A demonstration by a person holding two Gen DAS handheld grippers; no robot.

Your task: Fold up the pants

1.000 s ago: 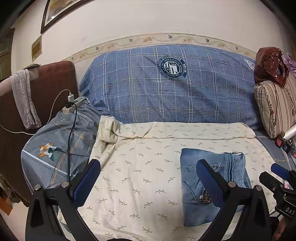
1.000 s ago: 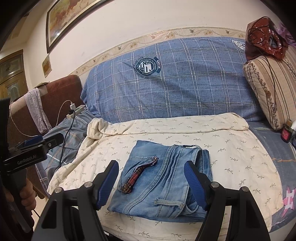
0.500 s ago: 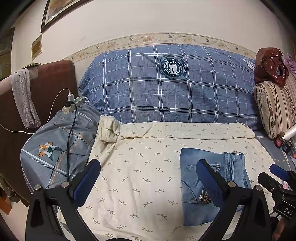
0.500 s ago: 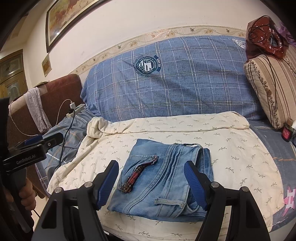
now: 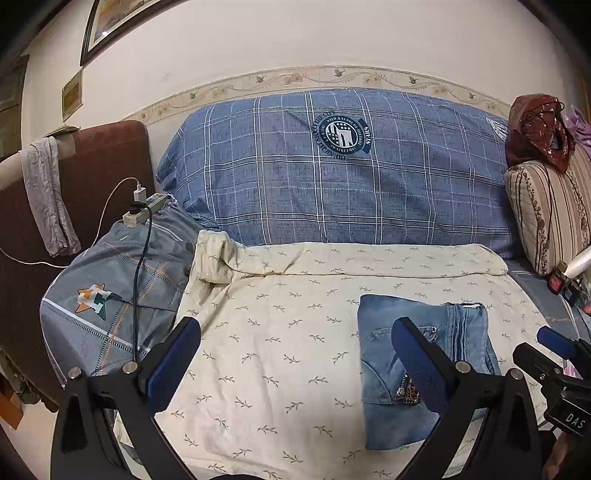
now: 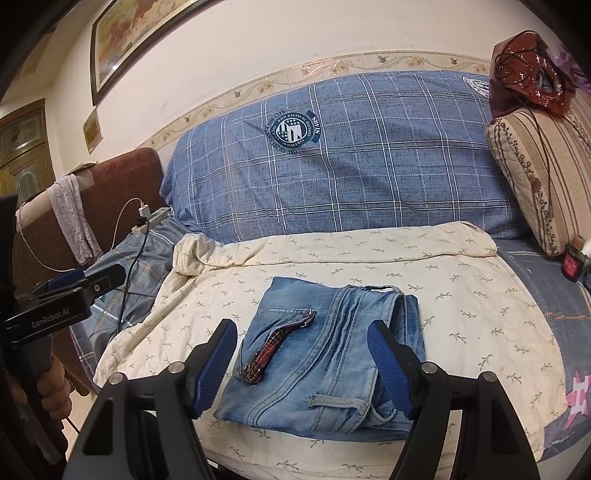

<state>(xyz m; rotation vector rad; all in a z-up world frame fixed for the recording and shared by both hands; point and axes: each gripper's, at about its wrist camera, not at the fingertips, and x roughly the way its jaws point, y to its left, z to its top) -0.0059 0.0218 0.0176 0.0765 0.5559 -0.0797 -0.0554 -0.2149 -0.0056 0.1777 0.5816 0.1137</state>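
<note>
Both wrist views face the sofa's back, sharing the folded jeans (image 6: 325, 354), nearer in the right view.

a home, prob a living rm or bedroom. sofa-like seat draped w/ a cream leaf-print sheet (image 5: 280, 354), big blue plaid cushion (image 5: 332, 177) against the wall, striped pillow (image 5: 550, 218) at the right. framed picture (image 6: 144, 33) on the wall, floral border strip, power strip (image 5: 146, 209) w/ chargers, brown armchair (image 5: 107, 173).
</note>
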